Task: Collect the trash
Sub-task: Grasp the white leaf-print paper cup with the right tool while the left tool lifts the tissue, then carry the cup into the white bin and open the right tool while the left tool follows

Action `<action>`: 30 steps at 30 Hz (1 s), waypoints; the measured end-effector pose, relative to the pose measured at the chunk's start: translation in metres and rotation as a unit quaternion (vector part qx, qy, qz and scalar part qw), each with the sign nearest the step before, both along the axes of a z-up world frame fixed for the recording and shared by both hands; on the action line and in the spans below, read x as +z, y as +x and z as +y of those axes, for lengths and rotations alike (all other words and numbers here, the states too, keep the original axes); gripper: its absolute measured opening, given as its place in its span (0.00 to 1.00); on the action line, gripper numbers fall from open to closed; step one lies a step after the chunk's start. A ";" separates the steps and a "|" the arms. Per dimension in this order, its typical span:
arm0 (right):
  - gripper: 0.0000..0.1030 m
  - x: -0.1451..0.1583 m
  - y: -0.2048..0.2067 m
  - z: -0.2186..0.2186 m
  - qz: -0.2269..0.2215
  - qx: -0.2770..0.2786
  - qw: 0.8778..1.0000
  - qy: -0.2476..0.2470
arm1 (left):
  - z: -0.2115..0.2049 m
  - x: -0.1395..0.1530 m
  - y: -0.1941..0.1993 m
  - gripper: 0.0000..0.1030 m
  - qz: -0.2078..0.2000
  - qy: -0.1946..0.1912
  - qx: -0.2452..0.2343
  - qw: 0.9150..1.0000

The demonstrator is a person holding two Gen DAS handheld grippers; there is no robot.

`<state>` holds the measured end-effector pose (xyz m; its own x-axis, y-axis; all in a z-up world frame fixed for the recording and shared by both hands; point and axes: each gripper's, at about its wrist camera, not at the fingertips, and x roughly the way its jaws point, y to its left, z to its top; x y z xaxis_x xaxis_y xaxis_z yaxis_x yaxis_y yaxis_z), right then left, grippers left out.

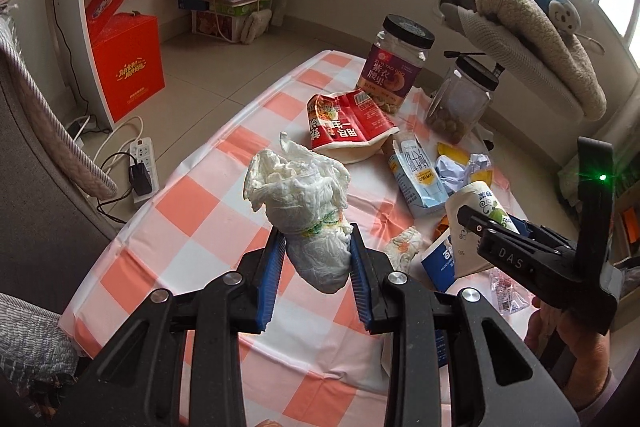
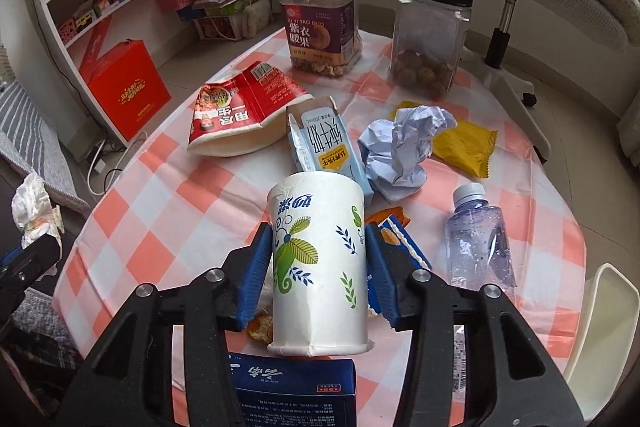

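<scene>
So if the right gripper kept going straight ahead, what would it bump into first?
The right gripper already has the paper cup between its fingers, so the cup leads. Just past the cup's far end lies the milk carton, so that likely gets hit first, though depth is hard to judge.

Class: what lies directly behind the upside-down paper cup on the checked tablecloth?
Behind the paper cup lies a milk carton, its lower end covered by the cup. Beside it sits crumpled paper.

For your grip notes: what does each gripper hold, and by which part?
Left gripper: wad of white tissue, pinched at its lower part. Right gripper: paper cup, lying sideways, clasped across its mid-body.
</scene>
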<state>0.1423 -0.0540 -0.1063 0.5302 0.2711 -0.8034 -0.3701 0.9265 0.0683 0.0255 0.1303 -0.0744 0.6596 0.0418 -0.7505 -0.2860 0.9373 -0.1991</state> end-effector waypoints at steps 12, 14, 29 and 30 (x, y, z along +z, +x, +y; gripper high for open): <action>0.44 0.057 -0.028 -0.063 -0.081 -0.034 0.996 0.035 | -0.051 0.017 0.010 0.31 -0.045 0.013 -0.050 0.998; 0.44 0.059 -0.032 -0.080 -0.089 -0.048 0.994 0.050 | -0.061 0.018 0.013 0.31 -0.050 0.016 -0.062 0.997; 0.45 0.063 -0.053 -0.203 -0.130 -0.185 0.973 0.045 | -0.144 0.009 0.026 0.31 -0.053 0.024 -0.156 0.986; 0.45 0.061 -0.054 -0.211 -0.128 -0.193 0.972 0.040 | -0.150 0.008 0.025 0.31 -0.054 0.028 -0.164 0.985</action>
